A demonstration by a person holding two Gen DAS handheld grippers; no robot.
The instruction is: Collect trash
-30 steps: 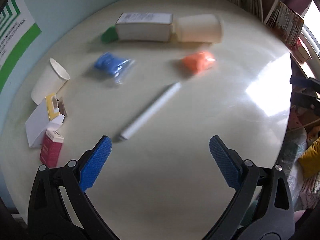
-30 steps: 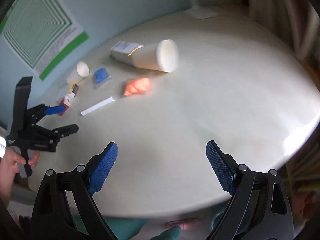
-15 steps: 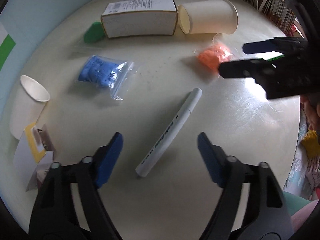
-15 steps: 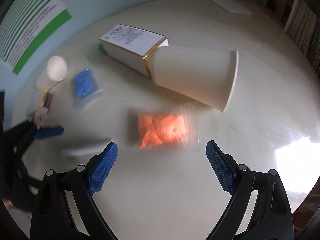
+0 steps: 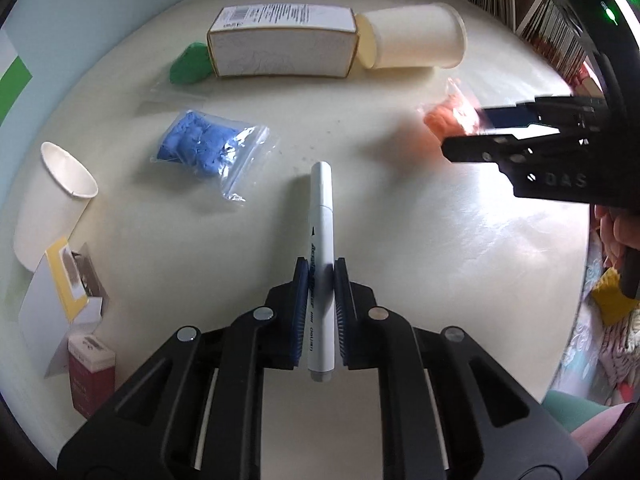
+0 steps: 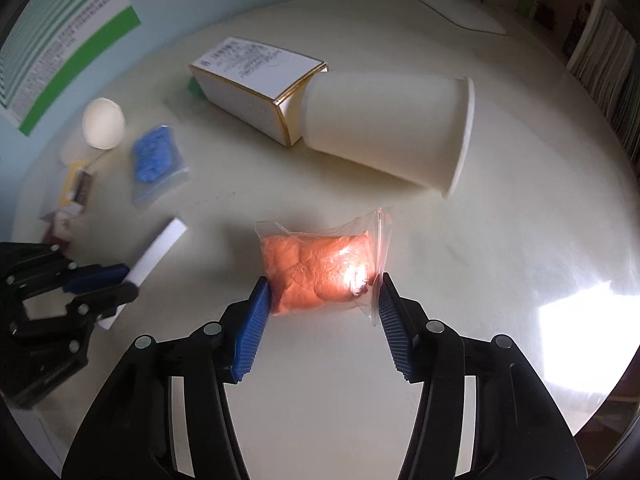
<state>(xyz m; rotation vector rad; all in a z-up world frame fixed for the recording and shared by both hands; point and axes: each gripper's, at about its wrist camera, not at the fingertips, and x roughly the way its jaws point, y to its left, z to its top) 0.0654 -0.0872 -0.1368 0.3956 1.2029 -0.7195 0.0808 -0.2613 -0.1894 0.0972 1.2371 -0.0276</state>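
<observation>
My left gripper [image 5: 321, 268] is shut on a white marker pen [image 5: 322, 216] that lies on the round cream table [image 5: 400, 280]; it also shows in the right wrist view [image 6: 160, 252]. My right gripper [image 6: 322, 286] is open, its blue pads on either side of a clear bag of orange clay [image 6: 316, 266], touching or nearly touching it. In the left wrist view that bag [image 5: 448, 116] sits at the right, partly hidden by the right gripper [image 5: 476, 132].
A bag of blue clay [image 5: 200, 144], a green lump [image 5: 190, 66], a white carton [image 5: 280, 42] and a tipped paper cup [image 5: 416, 36] lie further back. Another paper cup [image 5: 52, 196] and small boxes [image 5: 64, 300] lie at the left. Bookshelves stand beyond the right edge.
My left gripper moved forward and closed on the marker pen. My right gripper moved in over the orange bag and narrowed around it.
</observation>
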